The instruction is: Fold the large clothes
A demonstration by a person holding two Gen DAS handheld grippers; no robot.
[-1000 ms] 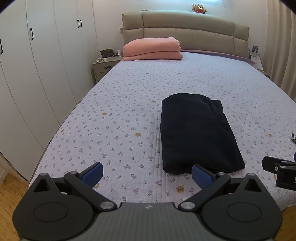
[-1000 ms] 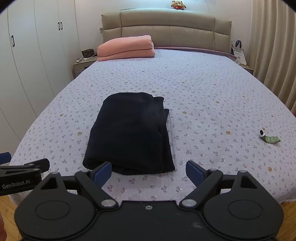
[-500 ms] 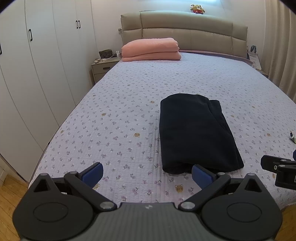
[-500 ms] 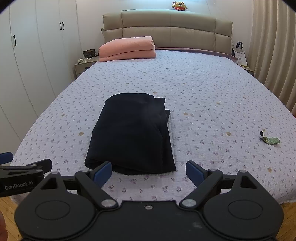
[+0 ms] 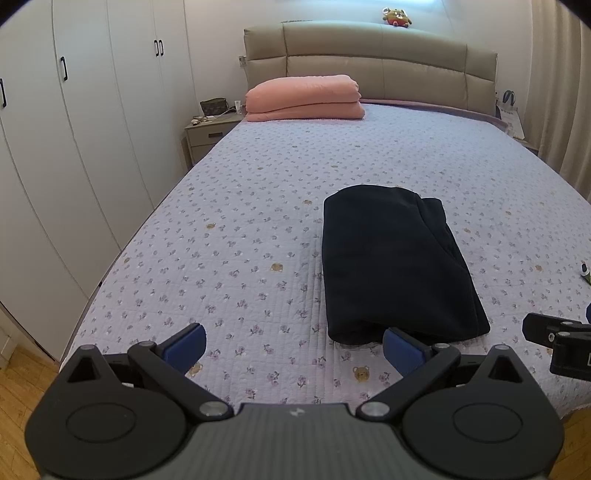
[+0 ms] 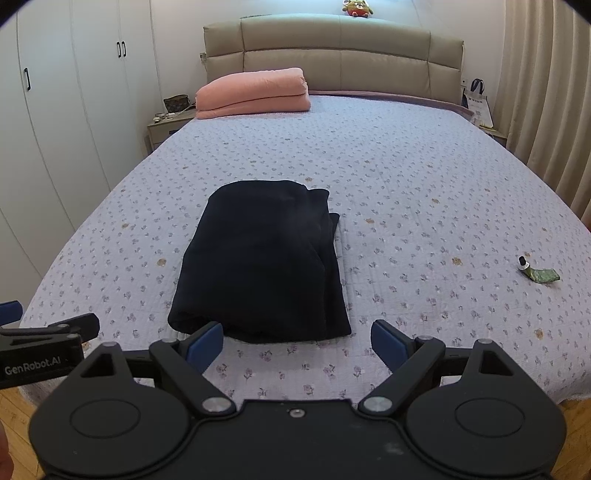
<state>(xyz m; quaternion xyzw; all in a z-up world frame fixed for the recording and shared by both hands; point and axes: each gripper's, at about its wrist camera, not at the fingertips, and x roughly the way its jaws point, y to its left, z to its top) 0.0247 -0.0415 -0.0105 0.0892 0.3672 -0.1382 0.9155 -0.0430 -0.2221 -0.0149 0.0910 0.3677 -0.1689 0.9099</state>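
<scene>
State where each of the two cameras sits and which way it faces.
Left wrist: at the bed's foot, facing the headboard; its own open left gripper fills the bottom, dark folded garment ahead-right.
Right wrist: beside it, same heading; open right gripper below, garment ahead-left.
Shared: garment, pink folded blanket, each other's gripper at the frame edge.

A bedroom in a home. A wide bed (image 6: 406, 192) with a flower-print quilt fills the middle of the frame, backed by a padded beige headboard (image 6: 332, 59) at the top with a small plush toy (image 6: 356, 8) sitting on it. A folded pink blanket (image 6: 255, 92) lies at the bed's head. White wardrobes (image 5: 74, 129) line the left edge, a nightstand (image 5: 208, 134) stands by the bed's upper left, curtains (image 6: 546, 92) hang at right, and wood floor (image 5: 14, 376) shows lower left.
</scene>
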